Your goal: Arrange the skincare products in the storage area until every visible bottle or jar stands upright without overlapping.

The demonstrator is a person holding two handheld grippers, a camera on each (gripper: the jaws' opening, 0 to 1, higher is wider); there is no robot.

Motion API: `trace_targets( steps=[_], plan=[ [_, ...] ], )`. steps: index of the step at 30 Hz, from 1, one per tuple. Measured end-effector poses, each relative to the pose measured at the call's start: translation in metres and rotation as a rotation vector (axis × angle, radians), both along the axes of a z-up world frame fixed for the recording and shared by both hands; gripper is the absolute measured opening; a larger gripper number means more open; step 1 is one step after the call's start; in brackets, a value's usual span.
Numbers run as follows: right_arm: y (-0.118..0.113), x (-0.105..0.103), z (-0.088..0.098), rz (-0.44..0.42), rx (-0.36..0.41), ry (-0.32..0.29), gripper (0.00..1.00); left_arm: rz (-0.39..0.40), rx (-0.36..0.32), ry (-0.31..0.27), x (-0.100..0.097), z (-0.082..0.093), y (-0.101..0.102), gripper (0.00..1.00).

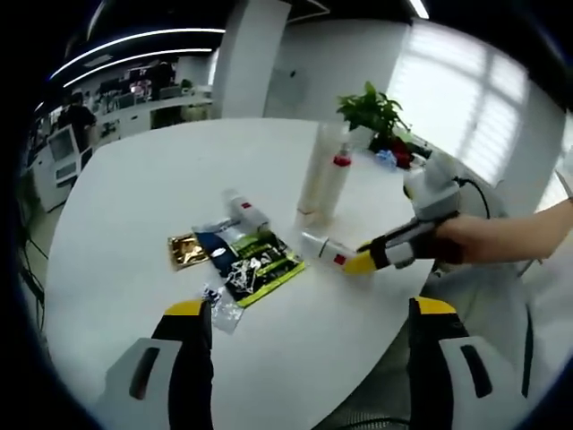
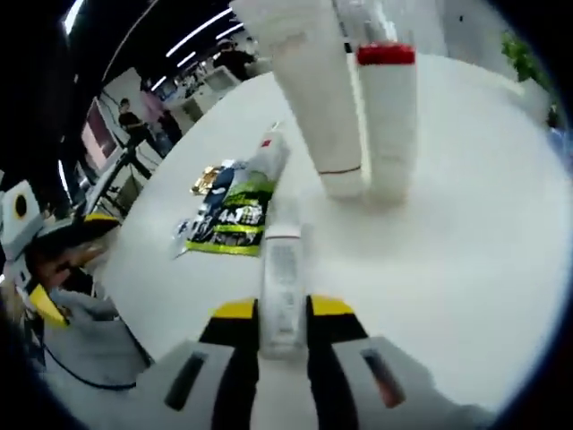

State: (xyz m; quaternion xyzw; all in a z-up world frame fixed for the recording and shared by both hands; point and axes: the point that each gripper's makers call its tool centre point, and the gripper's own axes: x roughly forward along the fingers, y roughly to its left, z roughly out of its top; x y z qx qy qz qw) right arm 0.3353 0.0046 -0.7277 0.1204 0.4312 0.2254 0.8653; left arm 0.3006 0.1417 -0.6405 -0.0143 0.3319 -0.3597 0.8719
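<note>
Two white bottles stand upright side by side on the white table (image 1: 134,197): a tall tube (image 1: 315,175) (image 2: 309,90) and a red-capped bottle (image 1: 338,179) (image 2: 387,116). Another white tube with a red end (image 1: 246,210) (image 2: 269,157) lies flat beside a pile of green and blue sachets (image 1: 260,260) (image 2: 228,219). My right gripper (image 1: 361,262) (image 2: 284,313) is shut on a small white tube (image 1: 324,248) (image 2: 282,282), which lies low over the table in front of the upright pair. My left gripper (image 1: 309,309) is open with nothing between its jaws, hanging near the sachets.
A gold sachet (image 1: 186,251) lies left of the pile. A potted plant (image 1: 372,112) stands at the table's far edge behind the bottles. The person's arm (image 1: 510,237) reaches in from the right. Desks and people are in the background.
</note>
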Motion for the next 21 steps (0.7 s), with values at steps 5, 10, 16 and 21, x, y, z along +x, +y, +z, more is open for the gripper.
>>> trace_targets(
  steps=[5,10,16,21],
  plan=[
    [0.002,-0.005,0.022,0.000,0.128,-0.027,0.18,-0.005,-0.047,0.000,-0.001,0.009,-0.013,0.89],
    [0.004,-0.009,0.044,0.015,0.233,-0.070,0.18,-0.009,-0.099,-0.005,-0.001,0.022,-0.025,0.90],
    [0.007,-0.014,0.067,0.030,0.337,-0.100,0.18,-0.001,-0.159,0.004,-0.002,0.035,-0.037,0.91],
    [0.013,-0.019,0.089,0.040,0.430,-0.129,0.18,-0.006,-0.193,0.007,-0.005,0.045,-0.046,0.93]
  ],
)
